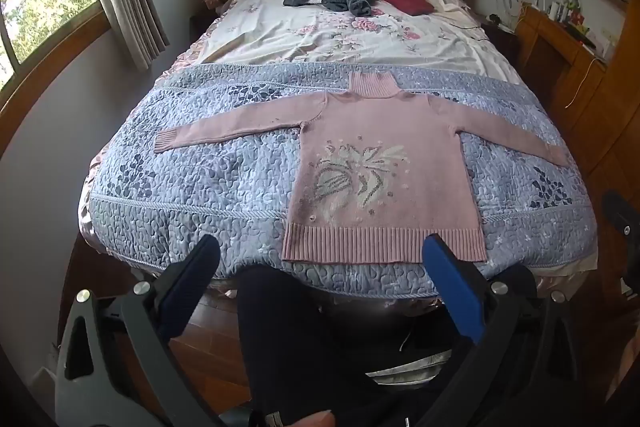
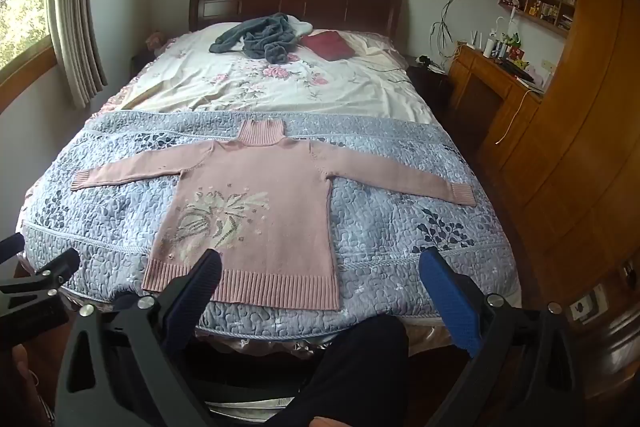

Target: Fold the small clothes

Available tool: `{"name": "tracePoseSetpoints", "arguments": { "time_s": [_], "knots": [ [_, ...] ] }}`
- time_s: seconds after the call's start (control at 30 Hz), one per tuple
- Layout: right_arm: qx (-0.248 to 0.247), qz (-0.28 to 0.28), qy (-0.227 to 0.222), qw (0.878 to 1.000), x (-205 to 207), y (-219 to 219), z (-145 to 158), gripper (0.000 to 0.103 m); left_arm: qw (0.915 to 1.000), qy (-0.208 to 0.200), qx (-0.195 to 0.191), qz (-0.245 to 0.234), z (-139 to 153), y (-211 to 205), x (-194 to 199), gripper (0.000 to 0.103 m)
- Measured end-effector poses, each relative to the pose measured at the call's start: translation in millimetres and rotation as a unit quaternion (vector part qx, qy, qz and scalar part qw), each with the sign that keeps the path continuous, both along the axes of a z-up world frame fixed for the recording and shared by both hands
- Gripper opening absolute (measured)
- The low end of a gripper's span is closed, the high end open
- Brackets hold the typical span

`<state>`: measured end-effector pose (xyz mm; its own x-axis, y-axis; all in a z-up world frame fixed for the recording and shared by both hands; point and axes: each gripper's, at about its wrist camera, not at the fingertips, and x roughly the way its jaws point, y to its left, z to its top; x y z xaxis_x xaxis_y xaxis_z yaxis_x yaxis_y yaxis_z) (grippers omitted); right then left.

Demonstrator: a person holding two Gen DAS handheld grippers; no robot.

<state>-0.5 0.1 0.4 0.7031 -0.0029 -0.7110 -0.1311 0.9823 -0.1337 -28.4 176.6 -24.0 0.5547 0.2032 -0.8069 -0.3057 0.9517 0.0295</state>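
Two grippers, left gripper [image 1: 320,255] and right gripper [image 2: 320,267], hang empty with jaws apart at the foot of the bed. The pink turtleneck sweater [image 1: 380,171] lies face-up on the blue quilt [image 1: 200,179], sleeves spread, presumably flattened for folding.

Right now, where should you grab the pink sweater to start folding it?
Probably take the pink sweater by its sleeve cuffs, coming in from the outer sides of the bed. It lies flat, front up, both sleeves spread wide, so the right cuff and left cuff are free ends that could swing over the body. Both the left gripper and right gripper have open, empty jaws.
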Motion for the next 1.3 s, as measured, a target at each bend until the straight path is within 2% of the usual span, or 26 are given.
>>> {"name": "tracePoseSetpoints", "arguments": {
  "time_s": [1.3],
  "knots": [
    [0.008, -0.001, 0.002, 1.000, 4.9, -2.5, 1.2, 0.099, 1.0000, -0.001, 0.005, -0.002, 3.6, -2.2, 5.5, 0.100]
  ]
}}
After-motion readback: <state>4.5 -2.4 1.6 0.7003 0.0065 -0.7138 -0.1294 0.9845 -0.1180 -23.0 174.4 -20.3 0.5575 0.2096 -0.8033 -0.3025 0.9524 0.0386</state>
